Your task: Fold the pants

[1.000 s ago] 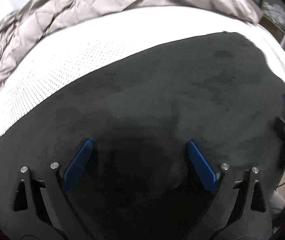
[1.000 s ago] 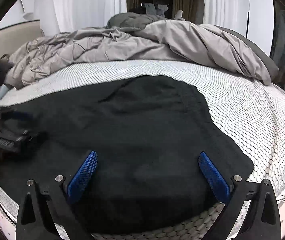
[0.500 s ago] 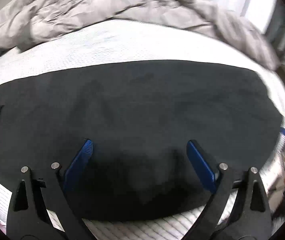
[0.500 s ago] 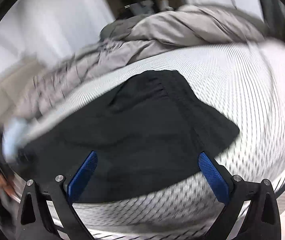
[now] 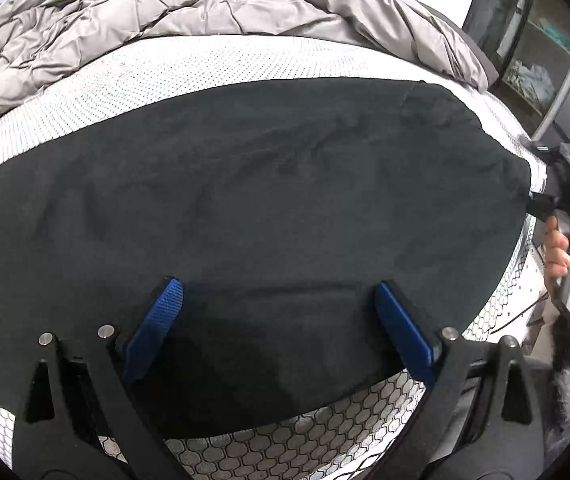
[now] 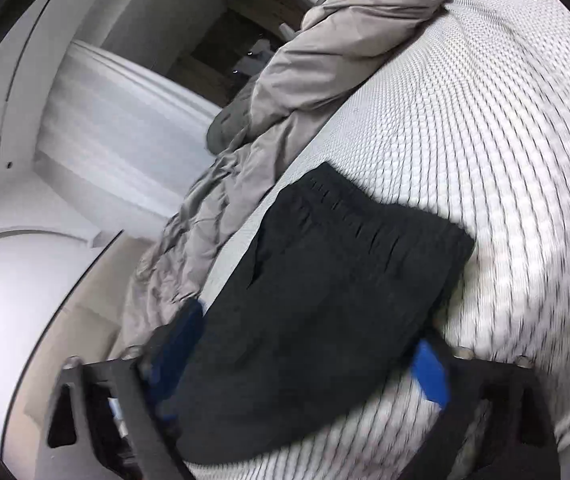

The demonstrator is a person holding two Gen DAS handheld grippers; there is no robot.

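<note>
White honeycomb-knit mattress [image 5: 189,76] fills both views, a grey duvet [image 5: 205,12] bunched at its far side. Black pants [image 5: 265,200] lie flat across it, waistband toward the right gripper [image 6: 305,356]. Its jaws are closing around the near pants edge, not yet pinching. The left gripper [image 5: 277,320] hangs released above the cloth. Risk, as I judge it: the closing jaws could catch one layer only, or snag the mattress knit, skewing the fold. No readable writing or brand shows.
</note>
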